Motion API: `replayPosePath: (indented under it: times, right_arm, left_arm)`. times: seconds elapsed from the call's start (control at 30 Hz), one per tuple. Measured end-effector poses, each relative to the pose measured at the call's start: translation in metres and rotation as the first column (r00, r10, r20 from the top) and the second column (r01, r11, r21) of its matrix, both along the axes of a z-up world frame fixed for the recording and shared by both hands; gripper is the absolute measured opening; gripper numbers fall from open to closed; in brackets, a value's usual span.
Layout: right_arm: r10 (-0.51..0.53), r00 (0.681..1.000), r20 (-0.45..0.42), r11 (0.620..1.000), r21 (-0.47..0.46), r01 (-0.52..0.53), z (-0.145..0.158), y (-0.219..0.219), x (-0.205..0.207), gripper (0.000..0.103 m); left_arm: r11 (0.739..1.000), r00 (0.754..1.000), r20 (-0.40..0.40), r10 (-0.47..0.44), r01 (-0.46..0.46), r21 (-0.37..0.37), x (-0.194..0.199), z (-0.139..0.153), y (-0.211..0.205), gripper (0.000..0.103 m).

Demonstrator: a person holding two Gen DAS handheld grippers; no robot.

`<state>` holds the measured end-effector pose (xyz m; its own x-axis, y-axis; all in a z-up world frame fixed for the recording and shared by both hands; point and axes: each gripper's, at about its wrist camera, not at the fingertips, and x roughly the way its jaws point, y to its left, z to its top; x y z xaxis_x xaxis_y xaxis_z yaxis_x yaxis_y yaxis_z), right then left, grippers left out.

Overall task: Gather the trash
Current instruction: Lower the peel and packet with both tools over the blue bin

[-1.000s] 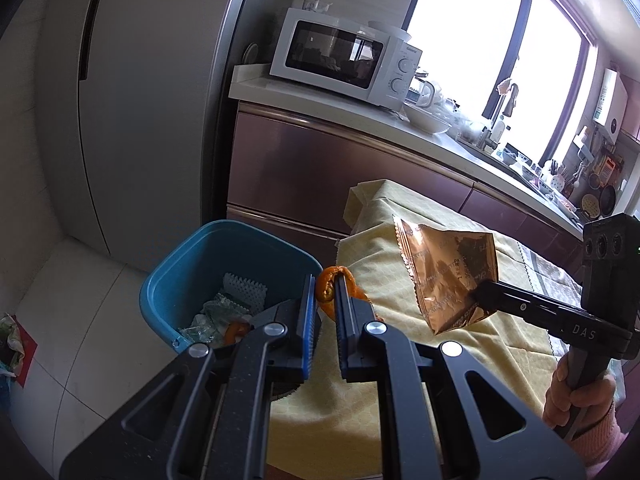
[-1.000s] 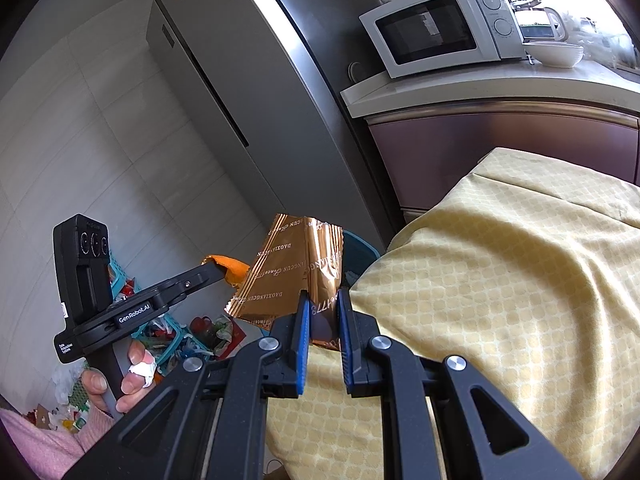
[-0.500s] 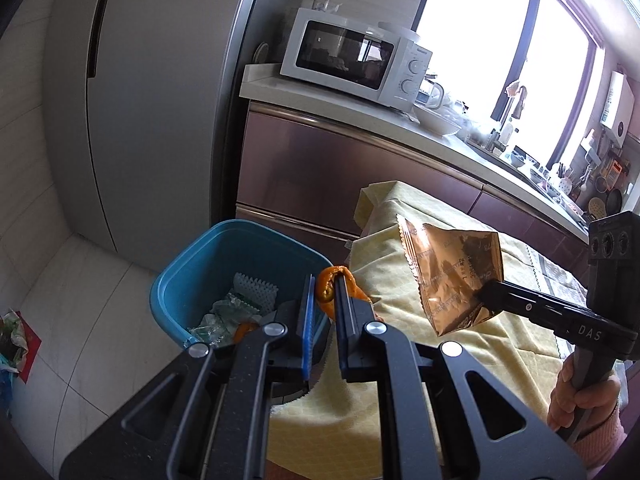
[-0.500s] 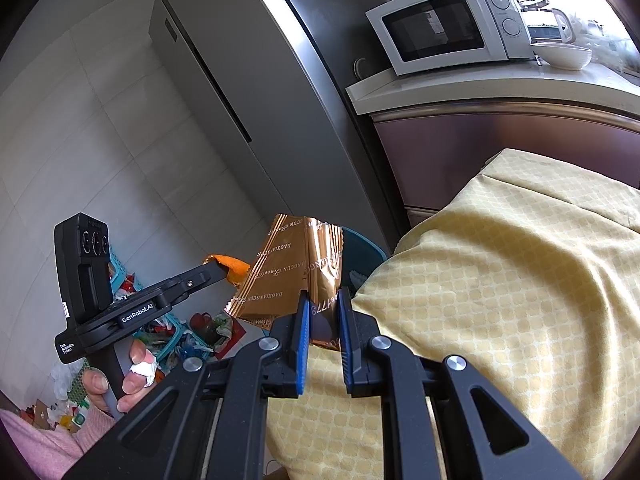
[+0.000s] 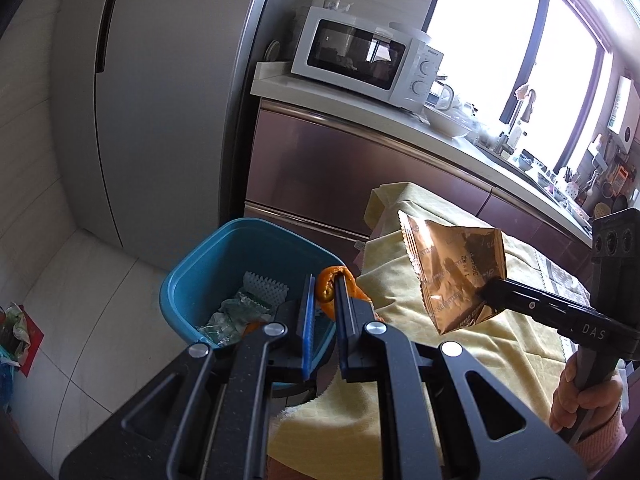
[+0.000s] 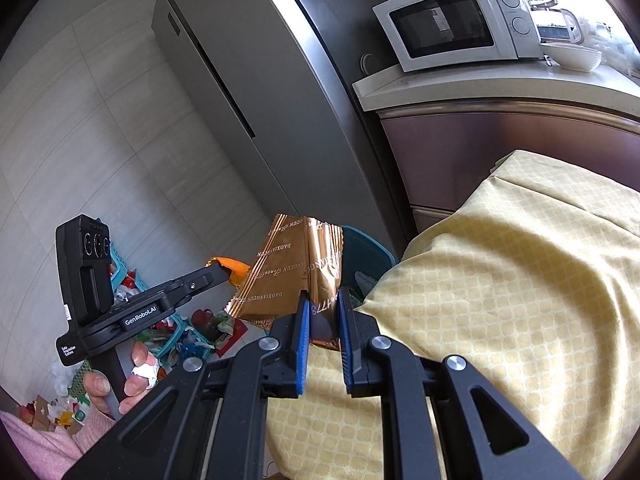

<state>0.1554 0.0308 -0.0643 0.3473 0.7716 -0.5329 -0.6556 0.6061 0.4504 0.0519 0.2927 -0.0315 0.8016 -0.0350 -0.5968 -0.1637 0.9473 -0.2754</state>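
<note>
The snack wrapper (image 5: 452, 272) is gleaming copper-bronze with rows of pale lettering. The peel (image 5: 330, 284) is showing bright orange. The bin (image 5: 208, 268) is showing teal blue. The cloth (image 6: 520, 280) is showing pale yellow in a small lattice pattern. The fingers (image 6: 302, 344) are wearing blue pads on black frames. The microwave (image 6: 452, 20) is showing white.

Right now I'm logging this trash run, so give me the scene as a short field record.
left gripper: shut on orange peel, above the bin's near edge
right gripper: shut on copper snack wrapper
bin: blue bin on floor beside table, holds trash
table: yellow tablecloth
background: microwave on counter
</note>
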Motion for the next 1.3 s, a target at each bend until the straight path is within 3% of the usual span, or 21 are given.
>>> replayPosePath:
  times: [1.3]
  right_arm:
    - [0.050,0.999,-0.006,0.998,-0.029,-0.050,-0.003,0.029,0.008,0.012]
  left_arm:
    - [0.998,0.997,-0.053,0.060,-0.060,0.005,0.014,-0.021,0.020,0.010]
